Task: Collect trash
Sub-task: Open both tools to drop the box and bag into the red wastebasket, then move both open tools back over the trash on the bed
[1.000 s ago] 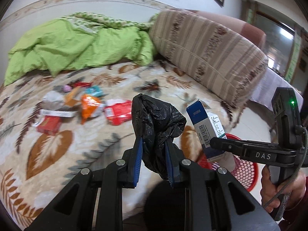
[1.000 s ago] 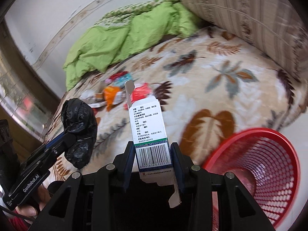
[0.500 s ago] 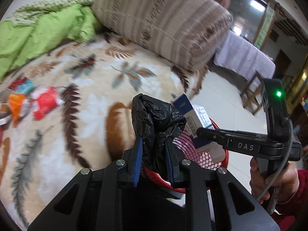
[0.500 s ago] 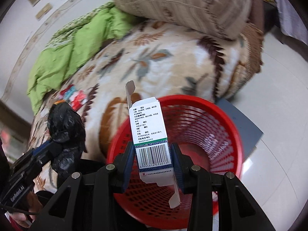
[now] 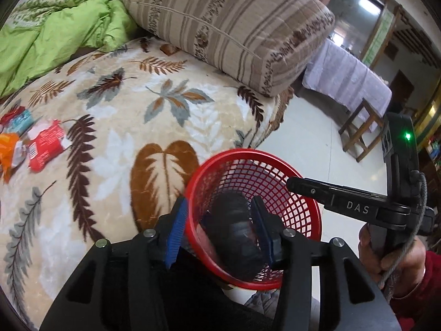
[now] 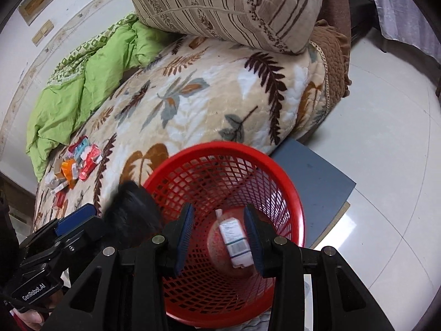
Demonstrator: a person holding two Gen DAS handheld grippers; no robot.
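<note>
Two handheld claws hang over a red mesh basket (image 6: pixel 286 193) that stands on the floor at the near edge of a bed.

The left claw (image 5: pixel 219 230) has just been opening. Its blue-padded fingers stand apart, and a crumpled black plastic bag (image 5: pixel 234 237), blurred as if falling, sits between them without being pressed. In the right wrist view the same bag shows as a dark smear just left of the basket rim, so whether it will land inside cannot be told.

The right claw (image 6: pixel 219 233) has its fingers apart too, holding nothing. Below the gap, a small white carton (image 6: pixel 234 237) with a barcode lies on the basket's floor. A person's hand (image 5: pixel 386 251) in a red sleeve grips the right claw's handle.

On progress: one piece, the carton, looks delivered, and the bag appears to be on its way in. Much is left. A cluster of wrappers (image 6: pixel 74 165), red, orange, white and pale blue, lies on the leaf-patterned blanket (image 6: pixel 220 96) at the far left of the bed, well apart from the basket. A green quilt (image 6: pixel 91 74) and a striped cushion (image 6: pixel 226 8) lie beyond and are not litter.
</note>
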